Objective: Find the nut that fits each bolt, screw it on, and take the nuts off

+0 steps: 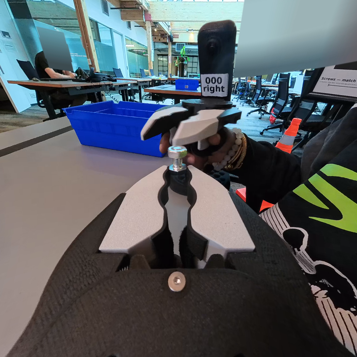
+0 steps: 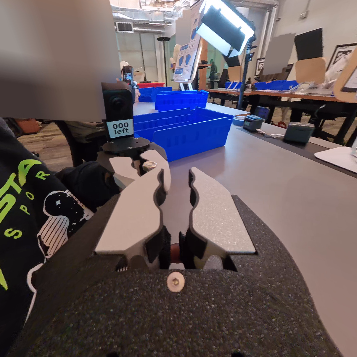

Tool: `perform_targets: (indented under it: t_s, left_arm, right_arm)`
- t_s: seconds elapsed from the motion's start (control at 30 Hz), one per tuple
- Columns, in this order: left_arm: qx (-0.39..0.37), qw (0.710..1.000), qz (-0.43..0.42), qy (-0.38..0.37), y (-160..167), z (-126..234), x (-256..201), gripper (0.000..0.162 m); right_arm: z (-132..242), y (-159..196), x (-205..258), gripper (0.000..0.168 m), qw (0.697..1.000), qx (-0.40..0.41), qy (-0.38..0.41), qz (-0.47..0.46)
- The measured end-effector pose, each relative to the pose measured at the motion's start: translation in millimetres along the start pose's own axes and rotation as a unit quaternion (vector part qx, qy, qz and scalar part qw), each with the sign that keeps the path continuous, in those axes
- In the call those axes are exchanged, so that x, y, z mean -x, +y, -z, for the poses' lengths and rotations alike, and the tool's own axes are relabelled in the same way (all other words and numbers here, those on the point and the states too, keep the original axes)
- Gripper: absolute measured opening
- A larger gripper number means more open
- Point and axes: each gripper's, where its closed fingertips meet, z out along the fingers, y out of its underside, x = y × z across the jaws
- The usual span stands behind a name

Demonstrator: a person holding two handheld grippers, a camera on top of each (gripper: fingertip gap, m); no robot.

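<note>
The left tool (image 1: pixel 176 170) is clamping a bolt (image 1: pixel 177 164) at its tips, squeezing the head end so the threaded shaft is standing upright above the grey worktop (image 1: pixel 58 183). A nut (image 1: pixel 177 151) is sitting on the top end of the threads (how far it is screwed on is hard to judge). The right tool (image 2: pixel 178 173) is hovering just above and behind the nut, its two parts standing narrowly apart and gripping nothing; a gloved hand (image 1: pixel 195 152) is showing beneath it. A blue bin (image 1: pixel 116 125) is resting on the worktop beyond the bolt, towards the far edge, well apart from both tools.
</note>
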Motion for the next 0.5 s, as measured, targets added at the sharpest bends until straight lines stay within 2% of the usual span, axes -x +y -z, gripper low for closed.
perform_targets:
  t_s: [0.07,0.13,0.3,0.5]
  left_arm:
    - [0.002,1.000,-0.001,-0.001,1,0,0,0.015]
    - [0.002,1.000,0.000,-0.001,1,0,0,0.015]
    - [0.005,1.000,-0.002,-0.001,1,-1,0,0.015]
    - [0.011,1.000,-0.006,0.000,3,-2,-1,0.015]
  right_arm:
    - [4,-2,-3,0.018,1.000,-0.007,0.003,-0.004]
    - [5,-3,1,0.018,1.000,-0.010,-0.006,-0.007]
    - [-8,-1,17,0.044,0.999,0.000,-0.042,-0.003]
    - [-25,1,19,0.046,0.999,0.010,-0.043,-0.003]
